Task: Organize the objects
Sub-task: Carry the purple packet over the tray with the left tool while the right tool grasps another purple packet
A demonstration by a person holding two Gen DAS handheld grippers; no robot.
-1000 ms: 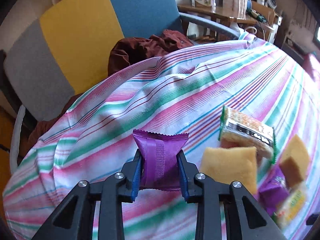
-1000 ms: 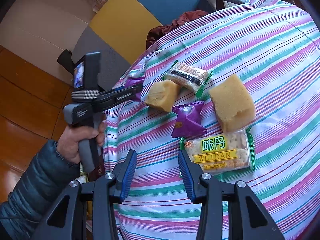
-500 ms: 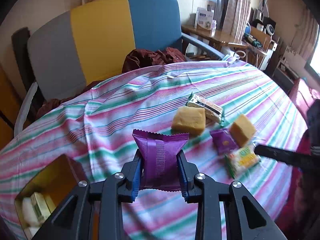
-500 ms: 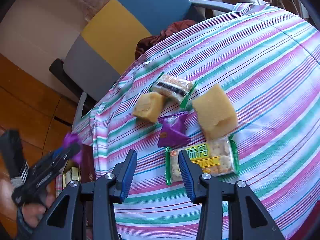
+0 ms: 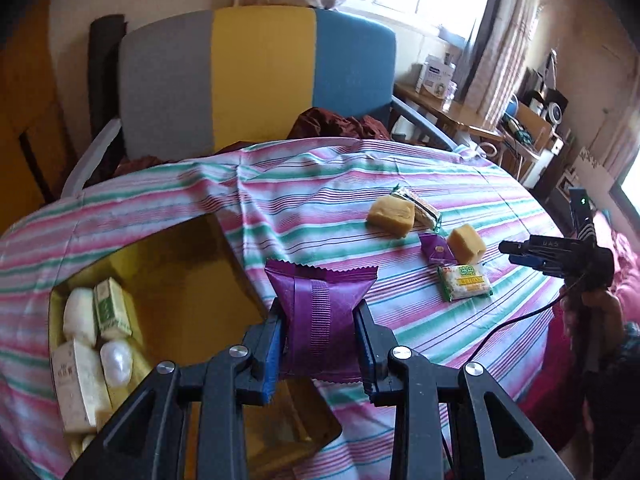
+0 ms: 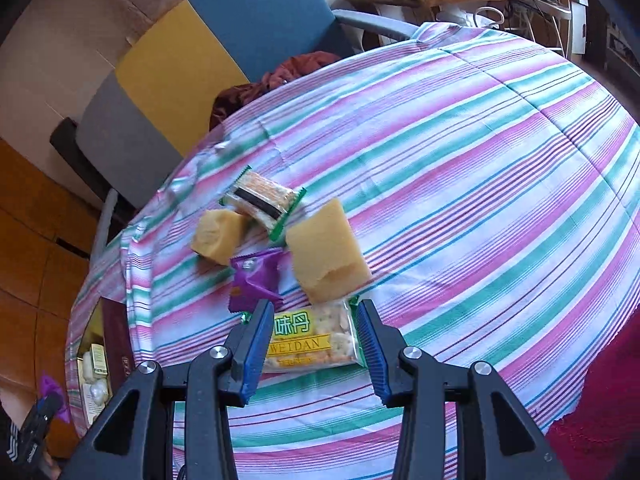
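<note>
We hold the left gripper [image 5: 320, 332] pinched on a purple snack packet [image 5: 320, 312], raised beside the open yellow box [image 5: 168, 280] that holds wrapped items. We hold the right gripper [image 6: 314, 344] spread, its fingers on either side of the green-edged cracker packet [image 6: 310, 340], which lies flat on the striped tablecloth [image 6: 480, 200]. Just beyond it lie a second purple packet [image 6: 256, 278], two yellow cake blocks, the nearer [image 6: 326, 250] and the farther [image 6: 218, 234], and another cracker packet [image 6: 262, 200]
</note>
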